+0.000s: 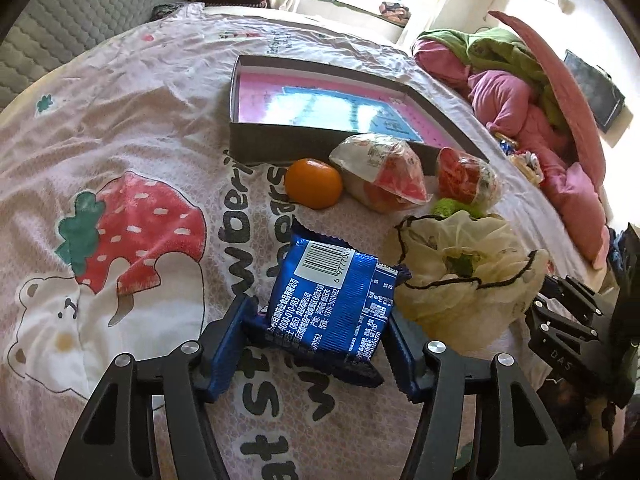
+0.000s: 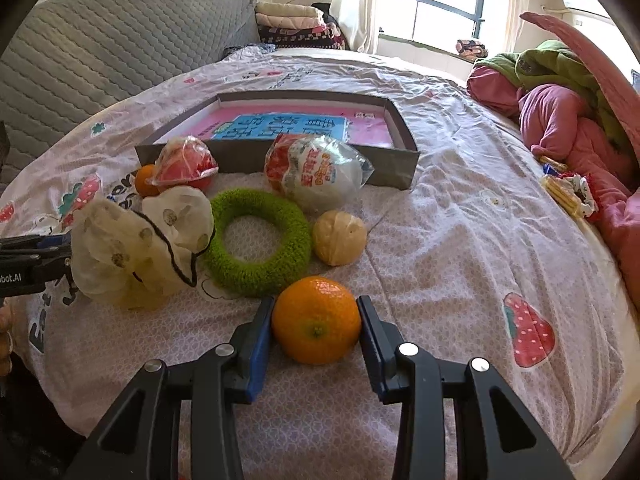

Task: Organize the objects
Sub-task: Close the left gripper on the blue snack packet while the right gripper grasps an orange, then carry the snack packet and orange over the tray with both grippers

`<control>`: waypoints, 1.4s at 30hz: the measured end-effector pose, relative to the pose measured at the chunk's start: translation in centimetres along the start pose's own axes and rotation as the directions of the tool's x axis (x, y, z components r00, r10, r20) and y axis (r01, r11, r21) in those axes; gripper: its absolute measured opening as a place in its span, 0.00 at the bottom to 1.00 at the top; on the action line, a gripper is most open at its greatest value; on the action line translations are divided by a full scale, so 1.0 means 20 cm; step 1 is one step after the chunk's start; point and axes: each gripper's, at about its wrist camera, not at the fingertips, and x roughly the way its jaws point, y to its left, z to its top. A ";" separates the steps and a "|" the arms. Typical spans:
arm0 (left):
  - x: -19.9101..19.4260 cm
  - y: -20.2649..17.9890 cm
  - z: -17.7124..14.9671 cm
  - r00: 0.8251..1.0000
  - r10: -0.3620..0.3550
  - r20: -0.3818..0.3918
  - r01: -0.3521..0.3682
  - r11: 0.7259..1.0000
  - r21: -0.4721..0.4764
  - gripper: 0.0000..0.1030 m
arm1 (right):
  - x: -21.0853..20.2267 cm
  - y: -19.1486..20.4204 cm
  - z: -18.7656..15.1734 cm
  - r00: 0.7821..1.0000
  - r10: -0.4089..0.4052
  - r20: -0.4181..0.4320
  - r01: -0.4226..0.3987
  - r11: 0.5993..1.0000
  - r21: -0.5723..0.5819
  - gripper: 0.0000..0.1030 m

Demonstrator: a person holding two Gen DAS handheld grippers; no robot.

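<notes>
On a strawberry-print bedspread (image 2: 460, 216), we clamp a blue snack packet (image 1: 332, 304) in the left gripper (image 1: 320, 340) and a glossy, round orange (image 2: 316, 320) in the right gripper (image 2: 316, 322). Both sit at six o'clock from the shallow box (image 2: 400, 172) at twelve; we should lift clear of the green ring (image 2: 260, 240) before carrying over.

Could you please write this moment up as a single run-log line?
left gripper: shut on blue snack packet | right gripper: shut on orange | box: no items inside yet | both items on the bedsheet
</notes>
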 end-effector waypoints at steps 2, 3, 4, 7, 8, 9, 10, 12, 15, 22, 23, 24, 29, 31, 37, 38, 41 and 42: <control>-0.01 -0.01 0.00 1.000 0.003 0.005 -0.003 1.000 0.003 0.63 | -0.02 0.00 0.01 1.000 -0.003 0.011 0.003 1.000 0.002 0.39; -0.02 -0.01 0.00 1.000 0.001 0.008 -0.001 1.000 0.002 0.63 | -0.02 -0.01 0.01 1.000 -0.002 0.014 0.001 1.000 0.003 0.39; -0.03 -0.01 0.00 1.000 -0.003 0.010 0.003 1.000 -0.002 0.63 | -0.03 -0.01 0.01 1.000 -0.002 0.019 0.002 1.000 0.003 0.39; -0.07 -0.02 0.01 0.999 -0.024 0.021 0.024 1.000 -0.020 0.63 | -0.05 -0.01 0.02 1.000 -0.001 0.029 0.001 1.000 0.003 0.39; -0.09 -0.04 0.02 0.999 -0.012 0.035 0.013 1.000 -0.010 0.63 | -0.05 -0.01 0.02 0.999 0.000 0.032 0.000 1.000 0.004 0.39; -0.10 -0.05 0.02 0.999 -0.004 0.045 0.004 1.000 -0.004 0.63 | -0.06 -0.01 0.03 0.999 0.000 0.039 0.000 1.000 0.006 0.39; -0.12 -0.06 0.03 0.998 -0.001 0.056 0.002 1.000 -0.004 0.63 | -0.07 -0.02 0.04 0.999 -0.001 0.047 0.001 1.000 0.008 0.39; -0.13 -0.06 0.05 0.998 -0.014 0.059 0.015 1.000 -0.016 0.63 | -0.09 -0.03 0.06 0.998 0.001 0.058 -0.002 1.000 0.011 0.39; -0.16 -0.07 0.06 0.997 -0.004 0.071 0.005 1.000 -0.013 0.63 | -0.11 -0.03 0.07 0.997 0.001 0.073 -0.003 1.000 0.019 0.39; -0.16 -0.12 0.07 0.997 0.012 0.073 -0.011 1.000 -0.004 0.63 | -0.14 -0.02 0.09 0.995 -0.005 0.095 0.004 1.000 0.013 0.39; -0.16 -0.12 0.07 0.997 0.014 0.074 -0.013 1.000 -0.002 0.63 | -0.14 -0.02 0.10 0.995 -0.003 0.097 0.002 1.000 0.012 0.39; -0.16 -0.13 0.07 0.997 0.014 0.073 -0.014 1.000 0.003 0.63 | -0.14 -0.02 0.10 0.995 -0.003 0.097 0.002 1.000 0.010 0.39; -0.16 -0.15 0.07 0.996 0.033 0.082 -0.035 0.999 0.017 0.63 | -0.14 -0.01 0.11 0.995 -0.004 0.100 0.003 1.000 0.011 0.39; -0.16 -0.15 0.08 0.995 0.048 0.083 -0.050 0.999 0.012 0.63 | -0.14 -0.02 0.11 0.995 -0.001 0.101 -0.001 1.000 0.013 0.39; -0.16 -0.14 0.09 0.993 0.069 0.094 -0.070 0.998 0.006 0.63 | -0.13 -0.02 0.13 0.995 -0.005 0.101 0.004 1.000 0.011 0.39; -0.16 -0.14 0.10 0.993 0.070 0.095 -0.071 0.997 0.005 0.63 | -0.13 -0.02 0.13 0.995 -0.006 0.103 0.005 1.000 0.010 0.39; -0.15 -0.14 0.12 0.993 0.070 0.097 -0.071 0.998 0.003 0.63 | -0.12 -0.02 0.16 0.995 -0.005 0.104 0.004 1.000 0.009 0.39; -0.15 -0.14 0.13 0.993 0.073 0.097 -0.073 0.997 0.002 0.63 | -0.12 -0.02 0.16 0.994 -0.005 0.106 0.004 1.000 0.008 0.39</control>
